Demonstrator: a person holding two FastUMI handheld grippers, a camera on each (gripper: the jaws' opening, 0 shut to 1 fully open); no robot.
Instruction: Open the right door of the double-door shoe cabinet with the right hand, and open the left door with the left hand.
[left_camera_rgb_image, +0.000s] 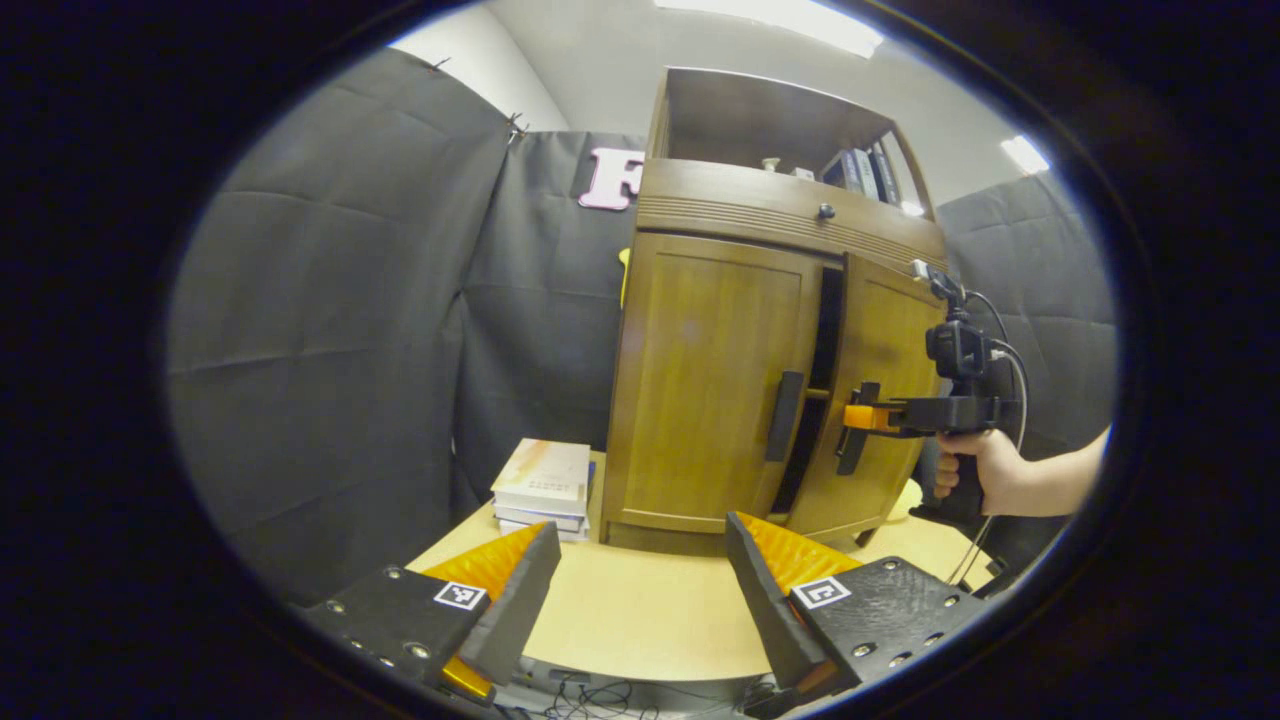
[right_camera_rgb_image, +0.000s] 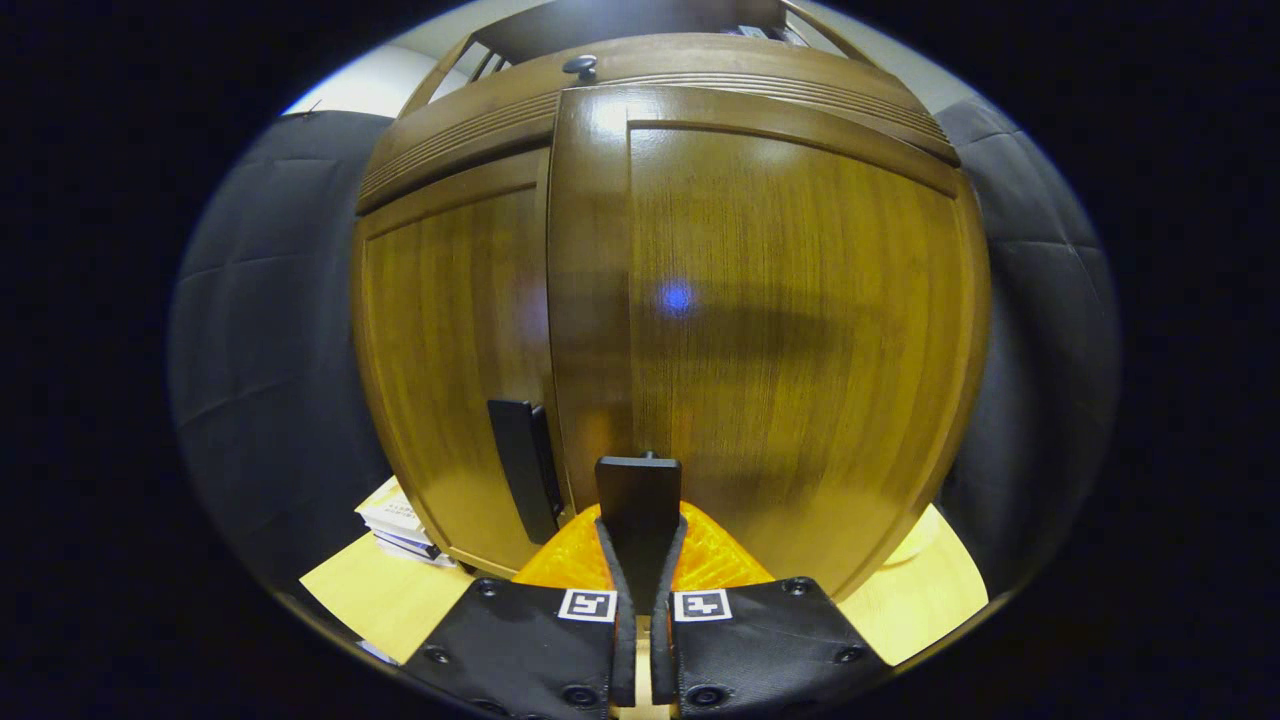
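Two doors logged: my right gripper (right_camera_rgb_image: 641, 560), jaws pinching the right door handle (right_camera_rgb_image: 639, 500), door ajar; my left gripper (left_camera_rgb_image: 640, 590), jaws spread, short of the closed left door (left_camera_rgb_image: 705, 385).

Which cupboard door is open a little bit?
The right door, the one whose handle the right hand-held gripper is clamped on. A dark gap shows beside it; the left door sits flush.

Book stack (left_camera_rgb_image: 543, 487) on table (left_camera_rgb_image: 640, 620); books (left_camera_rgb_image: 858, 170) on top shelf.

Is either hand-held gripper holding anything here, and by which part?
The right hand-held gripper is clamped on the right door's handle. The left hand-held gripper is open, holding nothing.
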